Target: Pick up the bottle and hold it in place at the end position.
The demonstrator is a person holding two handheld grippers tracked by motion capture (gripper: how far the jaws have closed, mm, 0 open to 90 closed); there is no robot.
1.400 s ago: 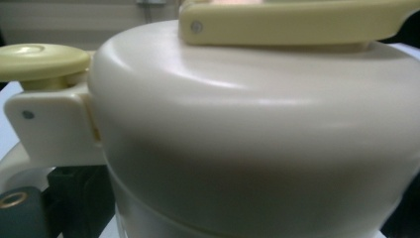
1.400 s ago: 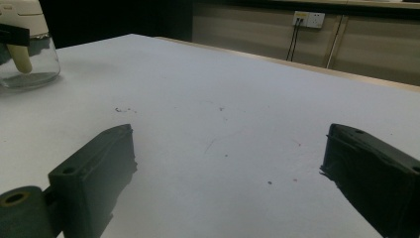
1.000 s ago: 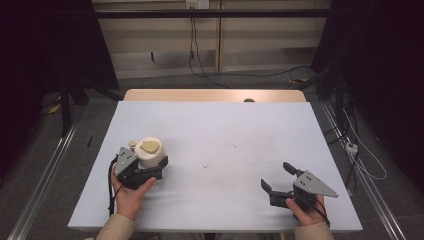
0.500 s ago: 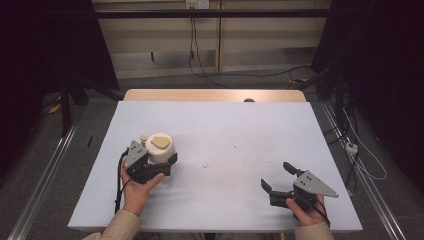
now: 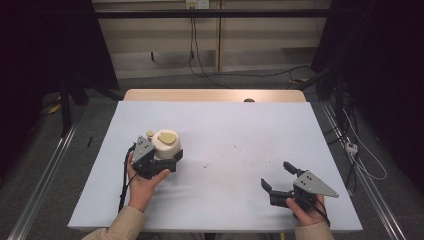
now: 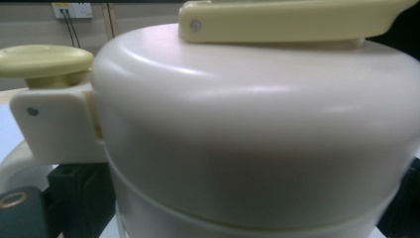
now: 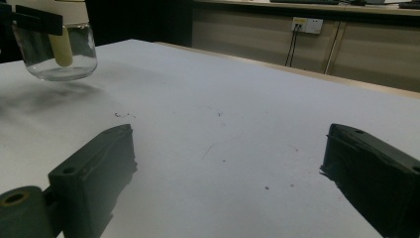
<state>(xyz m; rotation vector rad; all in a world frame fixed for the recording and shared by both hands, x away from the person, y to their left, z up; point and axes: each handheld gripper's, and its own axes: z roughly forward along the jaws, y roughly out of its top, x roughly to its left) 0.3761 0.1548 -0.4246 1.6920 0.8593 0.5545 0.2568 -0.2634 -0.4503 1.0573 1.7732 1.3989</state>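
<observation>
The fingers of the left gripper (image 5: 167, 159) are clamped round a cream-lidded glass jar (image 5: 165, 143), whose lid (image 6: 257, 129) looms close in the left gripper view; the jar's clear base (image 7: 59, 54) appears lifted just off the left part of the table (image 5: 230, 130). The right gripper (image 5: 278, 177) rests near the table's front right edge, its fingers (image 7: 94, 168) spread wide and holding nothing. I'd judge the jar should be carried upright and slowly, grip firm below the lid, and set down flat before release.

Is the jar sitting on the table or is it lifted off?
Apart. The right gripper view shows the jar with its glass bottom hanging above the table, a shadow below it; the left gripper is clamped around it.
</observation>
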